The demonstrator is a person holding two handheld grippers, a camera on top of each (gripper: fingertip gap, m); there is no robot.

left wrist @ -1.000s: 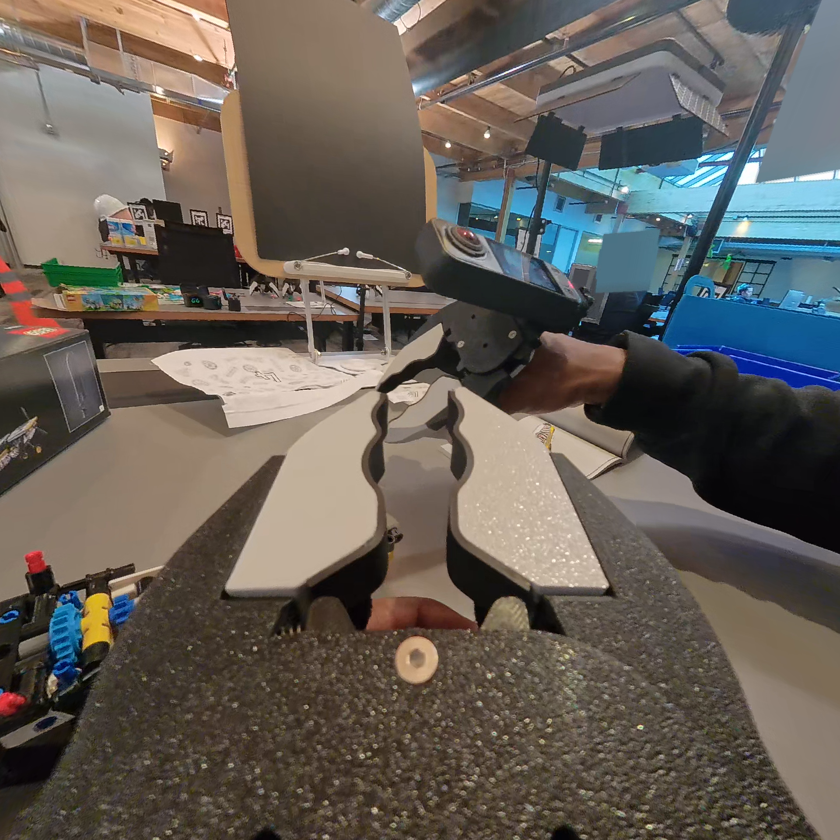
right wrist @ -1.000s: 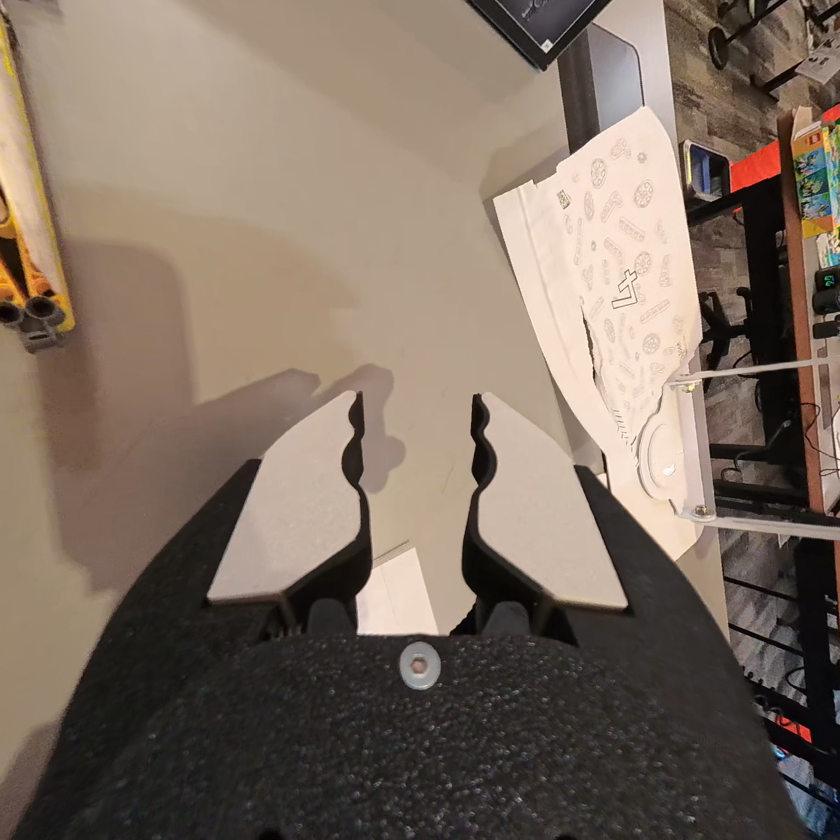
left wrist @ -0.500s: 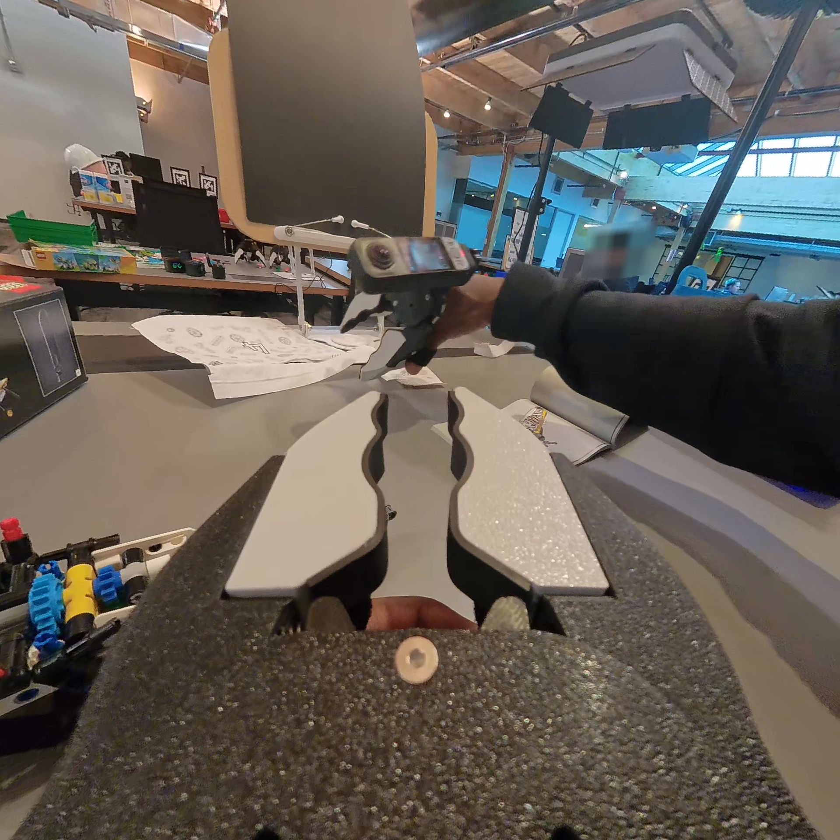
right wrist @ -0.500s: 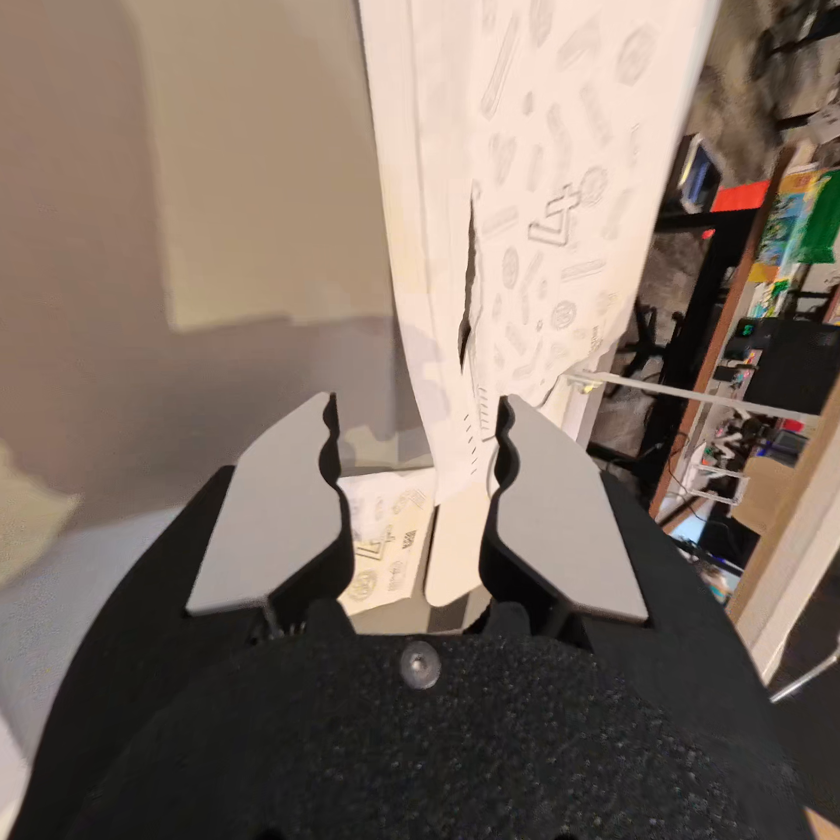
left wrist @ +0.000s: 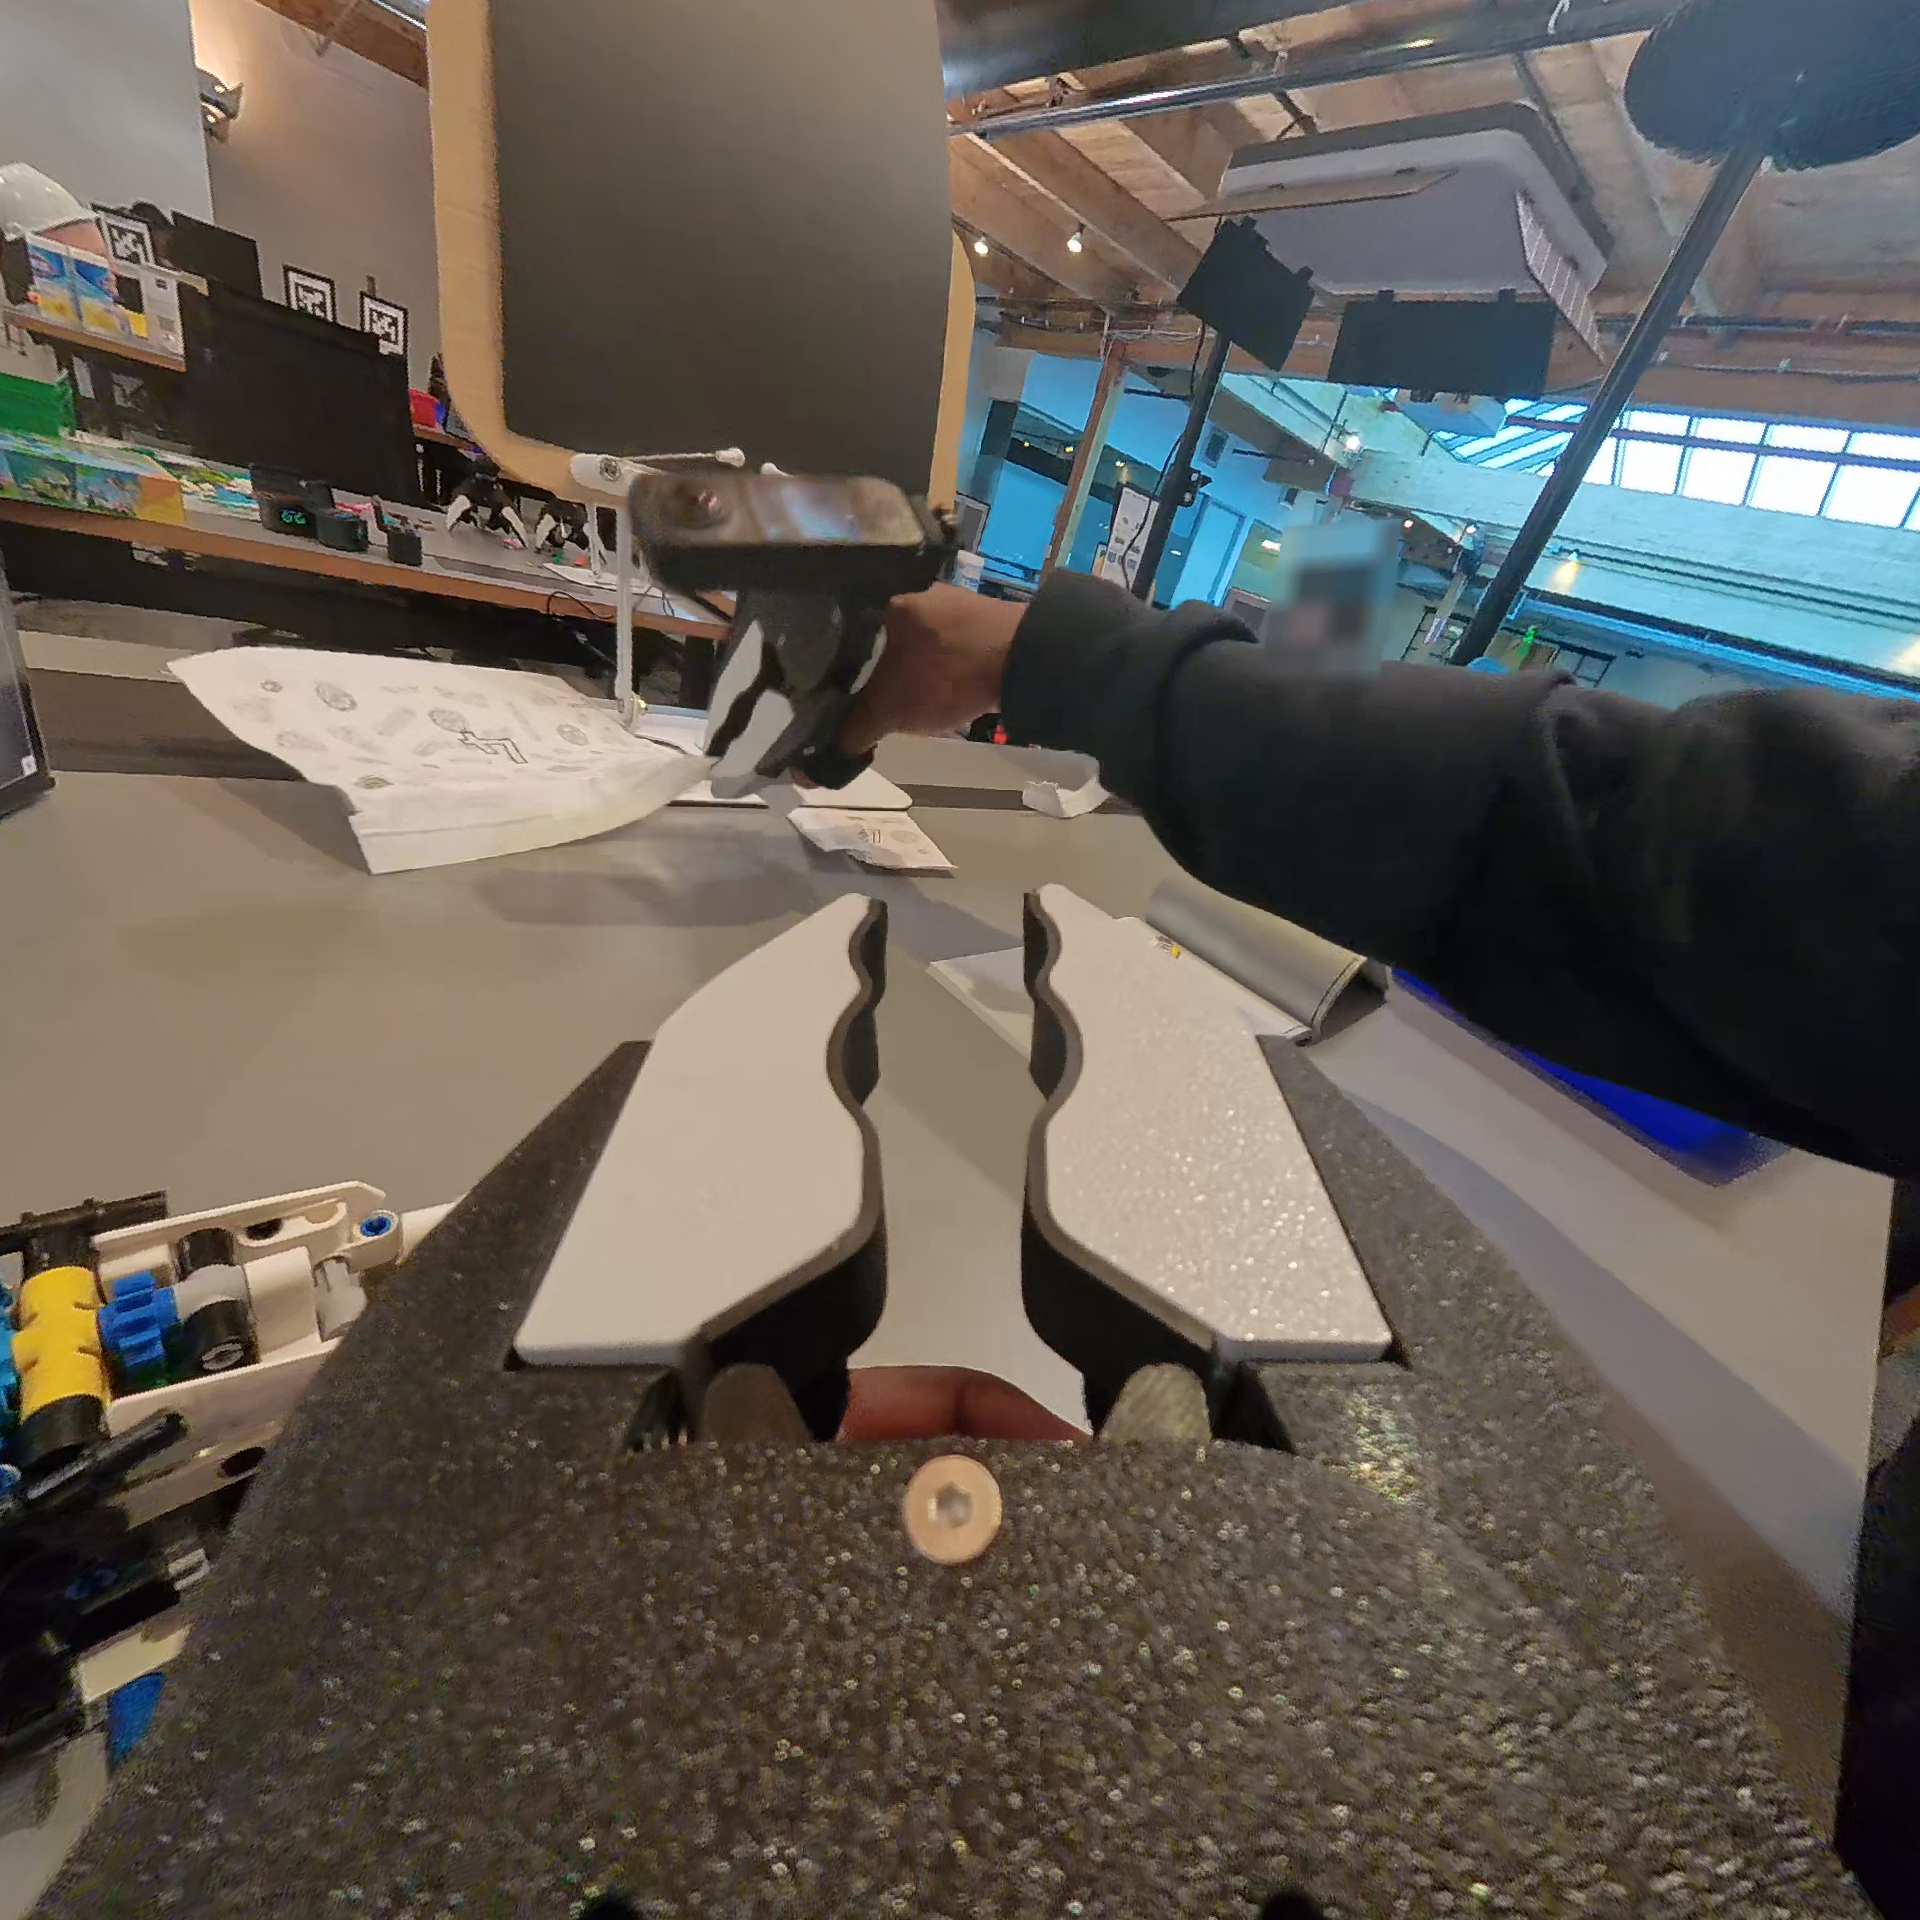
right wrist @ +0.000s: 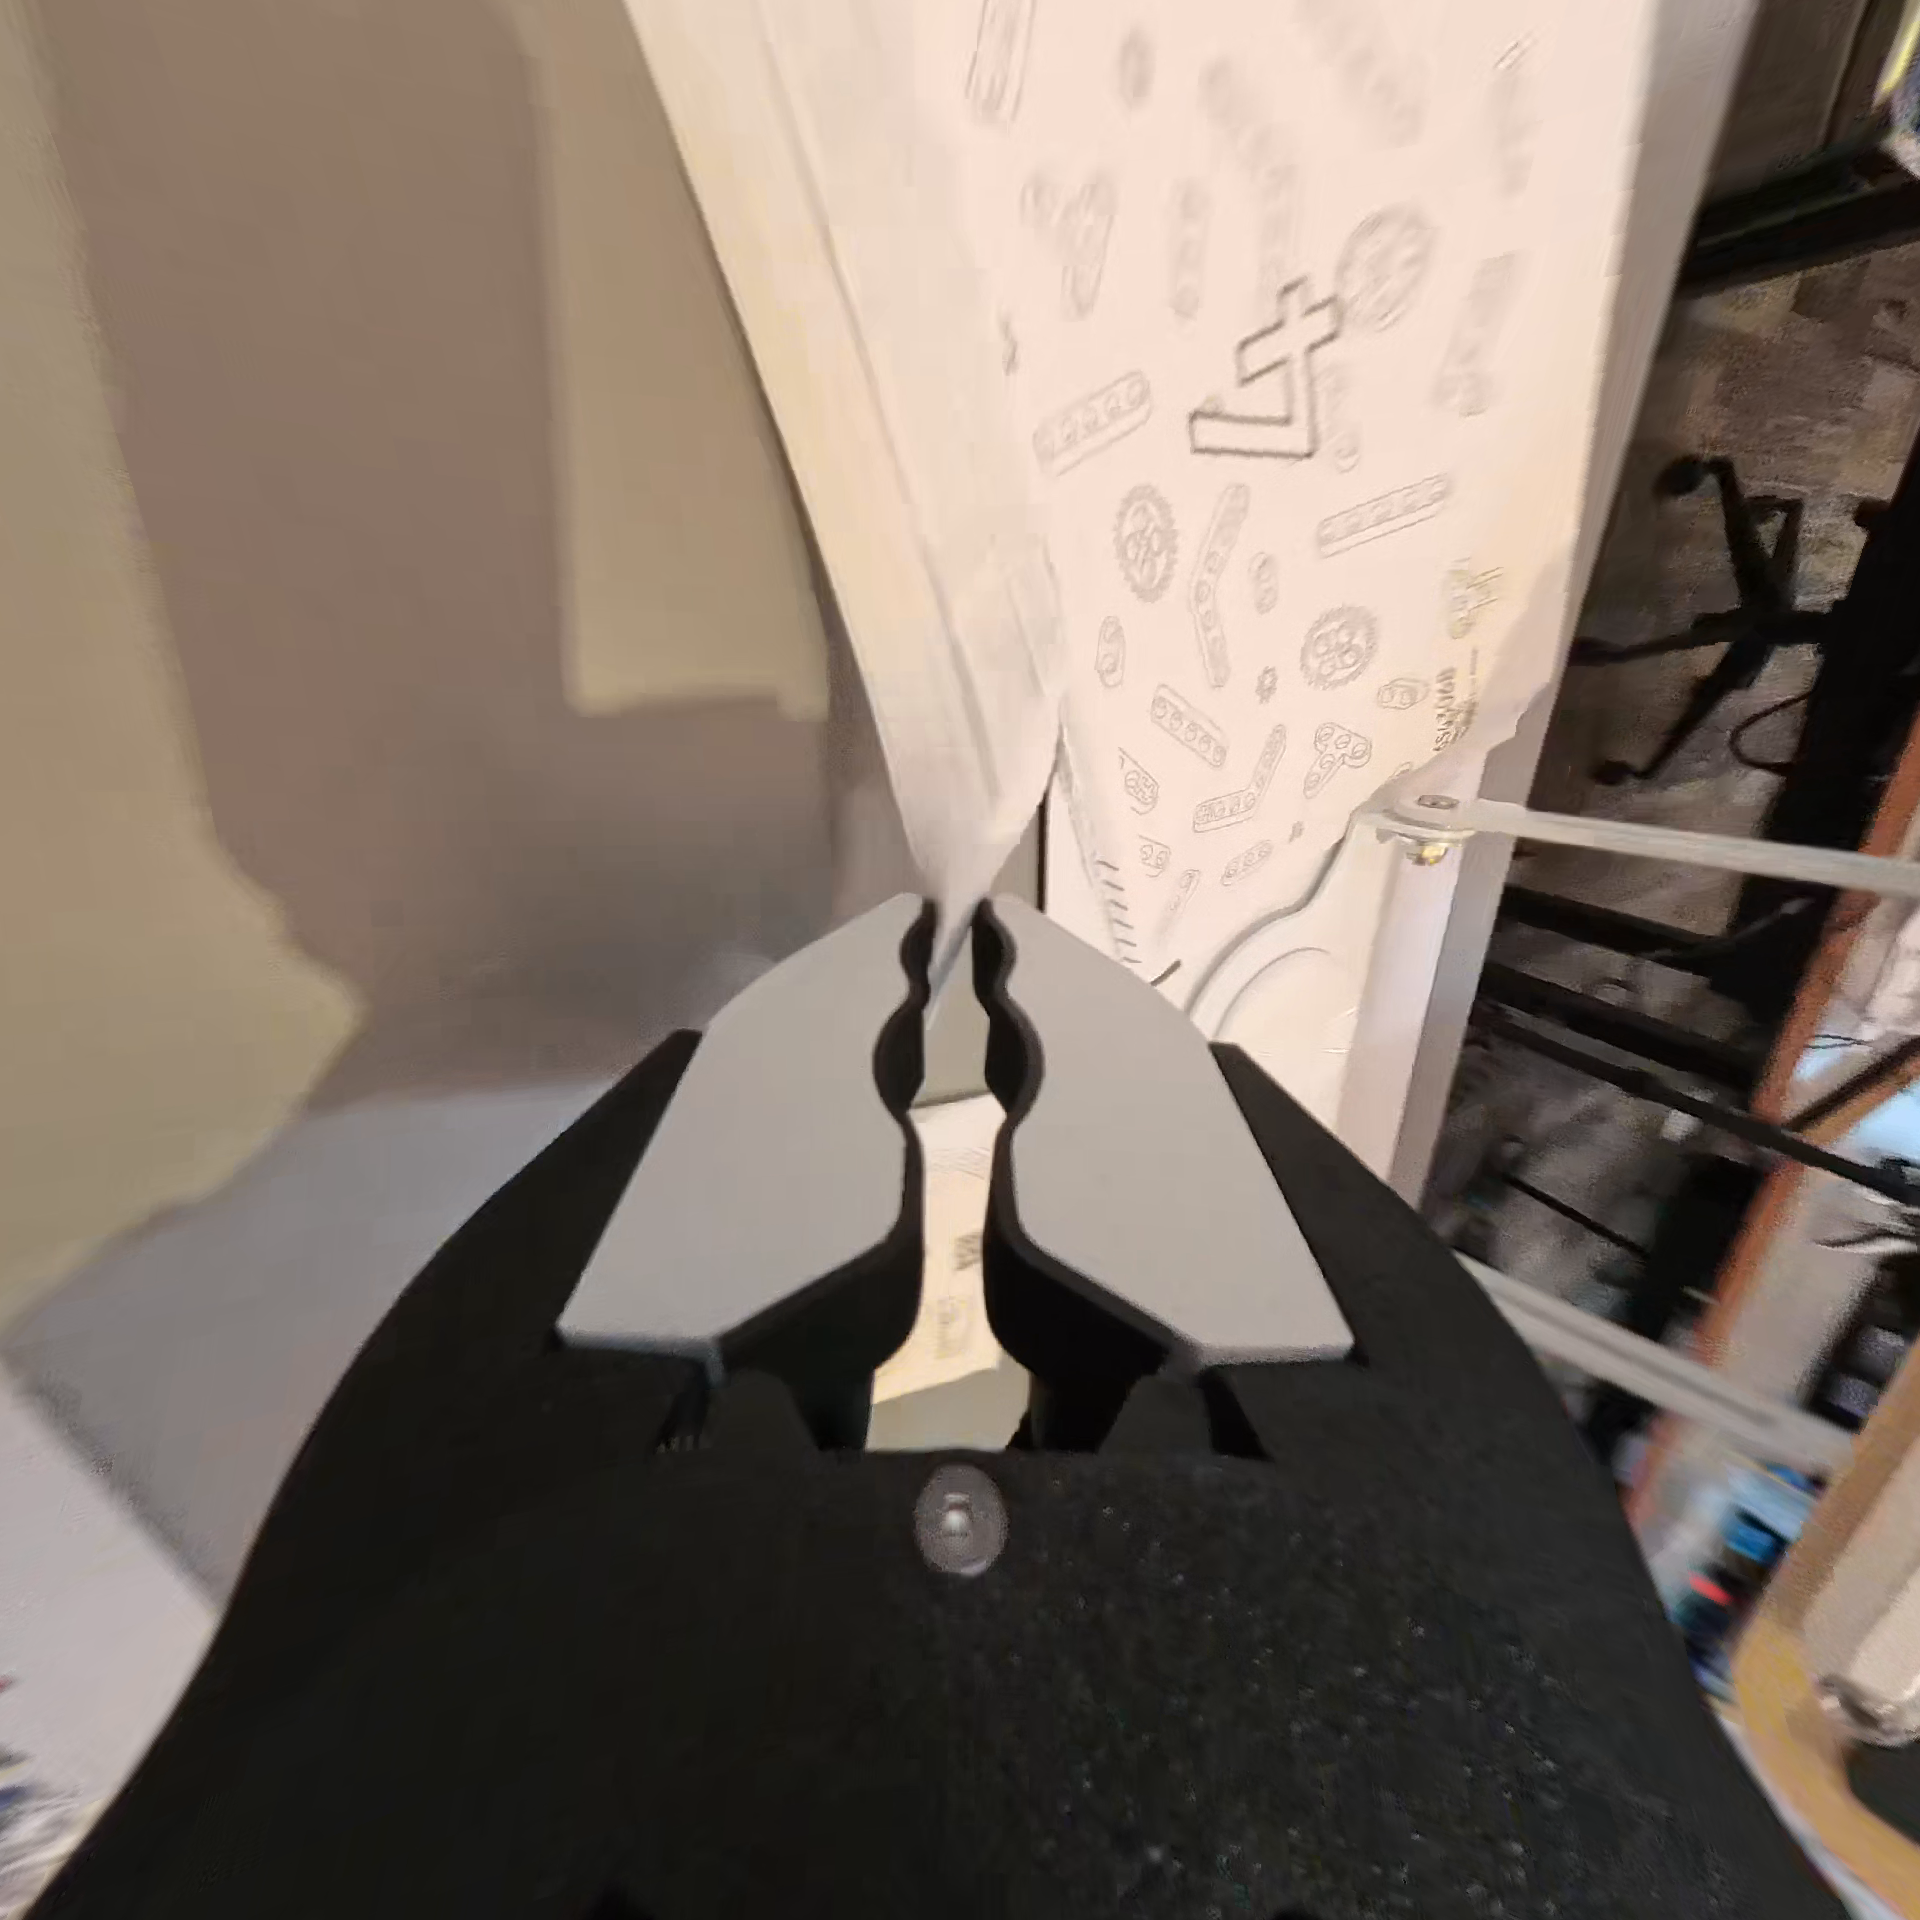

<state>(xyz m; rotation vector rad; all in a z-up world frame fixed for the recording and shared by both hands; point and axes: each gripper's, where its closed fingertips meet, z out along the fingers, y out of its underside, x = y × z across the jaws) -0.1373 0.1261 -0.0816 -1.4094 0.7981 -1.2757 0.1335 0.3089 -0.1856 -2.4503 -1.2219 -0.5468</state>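
Observation:
My right gripper (right wrist: 956,920) is shut on the torn edge of a white paper bag (right wrist: 1247,416) printed with grey part outlines. The thin paper runs between its two pads at the tips. In the left wrist view the right gripper (left wrist: 743,748) pinches the near corner of that bag (left wrist: 447,748), and the corner is raised a little off the grey table (left wrist: 312,1018). My left gripper (left wrist: 954,914) is open with nothing between its fingers. It hovers over the table, well short of the bag.
A toy brick model (left wrist: 156,1340) with yellow and blue parts lies at the lower left. A torn paper scrap (left wrist: 873,836) and an open booklet (left wrist: 1247,966) lie ahead. A dark panel (left wrist: 717,229) on a white stand is behind the bag. A sleeved arm (left wrist: 1507,852) crosses from the right. The left gripper's tips are roughly 35 centimeters from the right gripper's.
The right gripper swung from bare table over to the bag, opened wide, then closed on its torn edge. The left gripper's jaws stayed as they were.

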